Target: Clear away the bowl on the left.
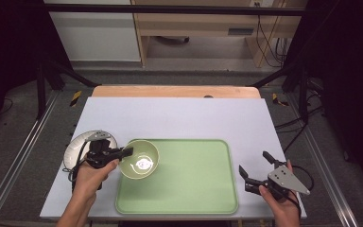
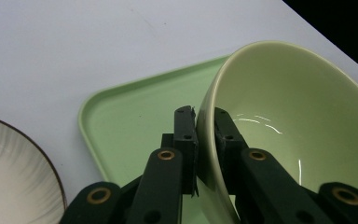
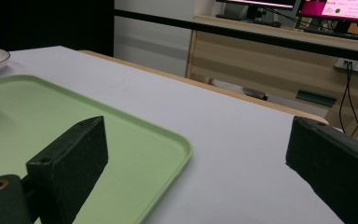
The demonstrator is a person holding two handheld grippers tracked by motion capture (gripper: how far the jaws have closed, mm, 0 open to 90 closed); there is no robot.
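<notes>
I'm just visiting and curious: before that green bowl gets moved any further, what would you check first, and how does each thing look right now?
1. Grip on the bowl: the left gripper has one jaw inside the rim and one outside, clamped. Ok.
2. Landing spot: the green tray has bare floor beside the bowl. Ok.
3. Bowl contents: nothing inside it in the left gripper view. Ok.
4. Striped plate beside the left hand: lies off the tray, close to the wrist. Cannot tell whether it will be brushed.
5. Right gripper: jaws open, holding nothing, off the tray's right edge. Ok.
6. Whether the bowl rests on the tray or is lifted: cannot tell.
</notes>
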